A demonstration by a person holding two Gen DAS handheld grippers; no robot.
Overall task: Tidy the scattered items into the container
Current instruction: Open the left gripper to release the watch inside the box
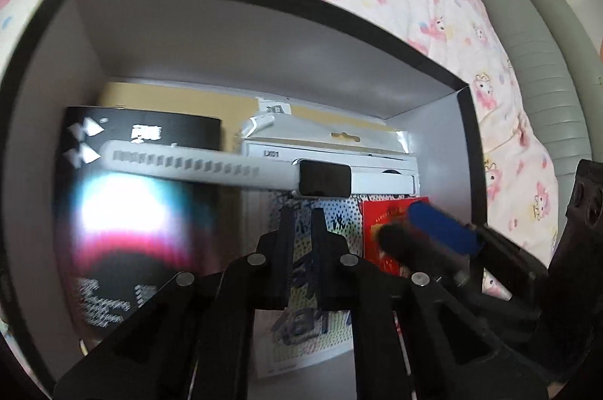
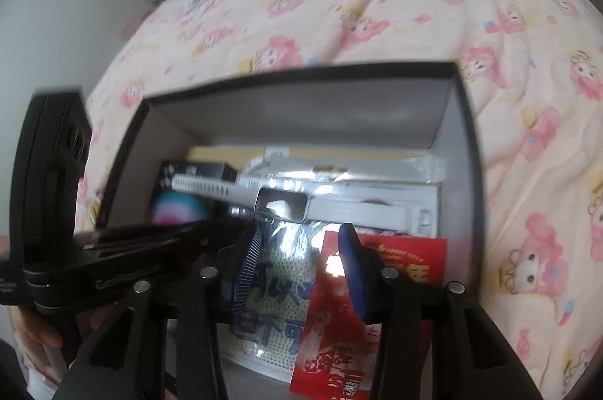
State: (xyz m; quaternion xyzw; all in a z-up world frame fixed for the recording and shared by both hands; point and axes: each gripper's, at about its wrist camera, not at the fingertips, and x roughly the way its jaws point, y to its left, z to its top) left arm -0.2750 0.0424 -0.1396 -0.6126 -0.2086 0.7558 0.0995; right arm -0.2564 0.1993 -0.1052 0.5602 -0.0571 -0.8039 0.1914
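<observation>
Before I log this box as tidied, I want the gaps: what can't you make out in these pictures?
- Left wrist view: black box's print, washed out by glare.
- Left wrist view: red packet, half hidden by the blurred right tool.
- Right wrist view: watch screen, lost in reflection.
- Both views: container floor and brown carton, covered by stacked items.
- Whether the left tool touches the watch.
</observation>
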